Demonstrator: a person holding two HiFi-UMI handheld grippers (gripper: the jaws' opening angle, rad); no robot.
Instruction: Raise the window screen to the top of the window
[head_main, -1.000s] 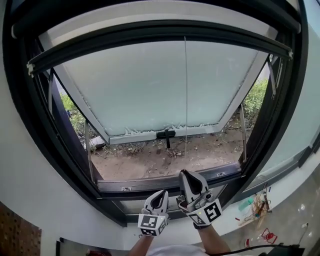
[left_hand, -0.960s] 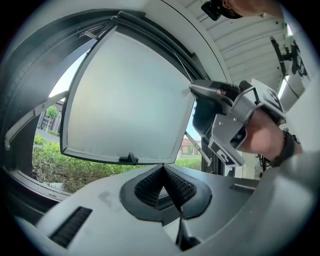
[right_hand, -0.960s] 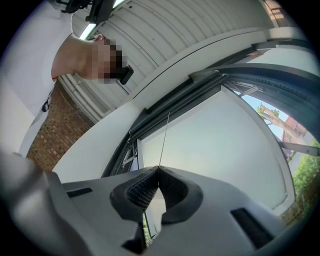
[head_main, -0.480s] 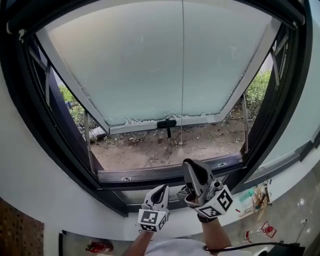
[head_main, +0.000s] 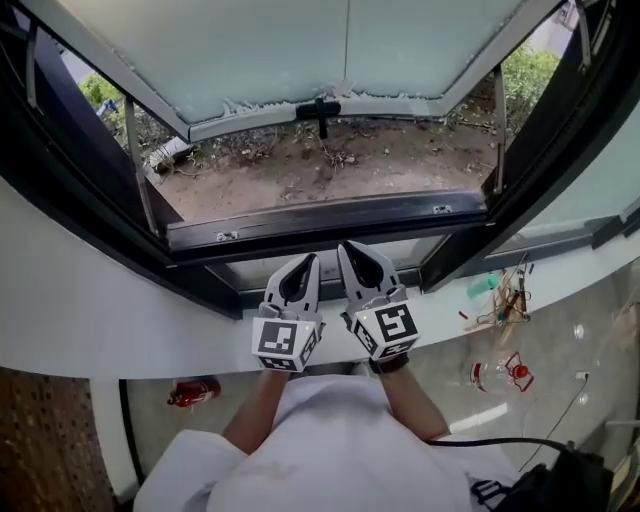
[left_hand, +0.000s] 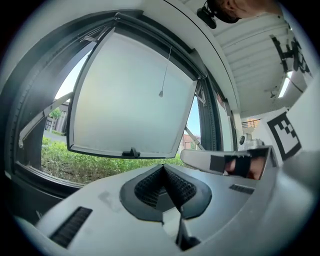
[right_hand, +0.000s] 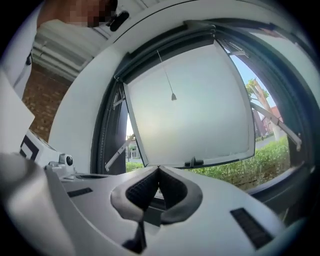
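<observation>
The left gripper (head_main: 306, 262) and the right gripper (head_main: 349, 250) sit side by side, close to each other, just in front of the bottom of the window frame (head_main: 320, 218). Both point at the window. The left claw is closed tight and has nothing in it. The right claw is closed too, and it is also empty. Neither one touches the window.

The window screen (right_hand: 196, 25) is up at the top of the window, seen as a grey bar along the top of the frame in the right gripper view. A thin cord (right_hand: 166, 74) hangs down from it, with a little bead (right_hand: 173, 97) at its end.

The big glass pane (head_main: 280, 45) is pushed out and tilted open. It looks milky white. A small black handle (head_main: 319, 108) sits on its bottom edge. Under the pane there is brown dirt (head_main: 330, 160) outside, and green bushes (head_main: 525, 75) at the right.

The person wears a white top (head_main: 330, 450). On the floor lie a red thing (head_main: 195, 391) at the left and a bottle with a red top (head_main: 498, 373) at the right
</observation>
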